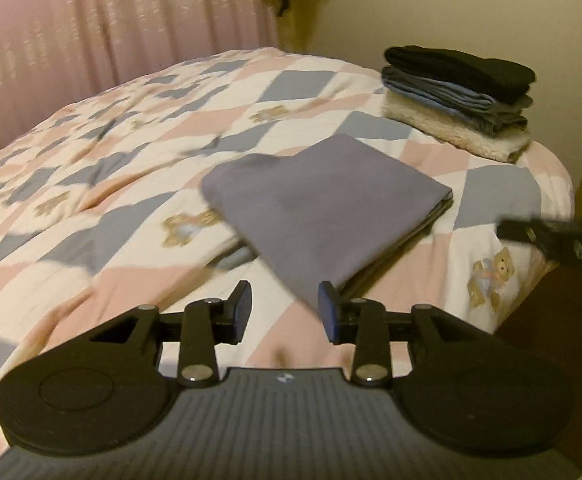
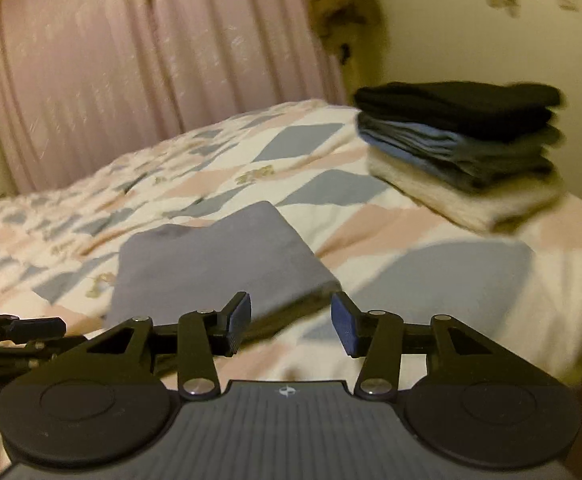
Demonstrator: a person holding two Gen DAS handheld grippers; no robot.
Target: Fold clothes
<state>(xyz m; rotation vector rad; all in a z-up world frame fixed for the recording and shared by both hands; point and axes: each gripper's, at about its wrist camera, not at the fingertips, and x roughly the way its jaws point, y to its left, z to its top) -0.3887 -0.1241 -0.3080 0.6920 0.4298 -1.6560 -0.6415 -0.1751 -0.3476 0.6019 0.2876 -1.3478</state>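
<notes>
Hovering with fingers apart and empty, the left gripper (image 1: 285, 308) and right gripper (image 2: 291, 322) are facing the folded grey-blue cloth (image 1: 323, 204) at twelve o'clock.

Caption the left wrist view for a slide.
Open left gripper over a folded grey garment on a patchwork quilt, stack of folded clothes behind.

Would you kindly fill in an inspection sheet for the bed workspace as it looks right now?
Surface: bed quilt, pink, blue and white diamonds with teddy bears, slightly rumpled.
Job's things: folded grey-blue garment lying flat mid-bed; stack of folded clothes at the far right corner, black on top, cream fleece at the bottom.
Clutter: nothing seen.
Grippers: left gripper open, nothing between its pads; right gripper open, empty, just short of the garment's near edge.
Cables: nothing seen.
Surroundings: pink curtain, cream wall with wall plates.
</notes>
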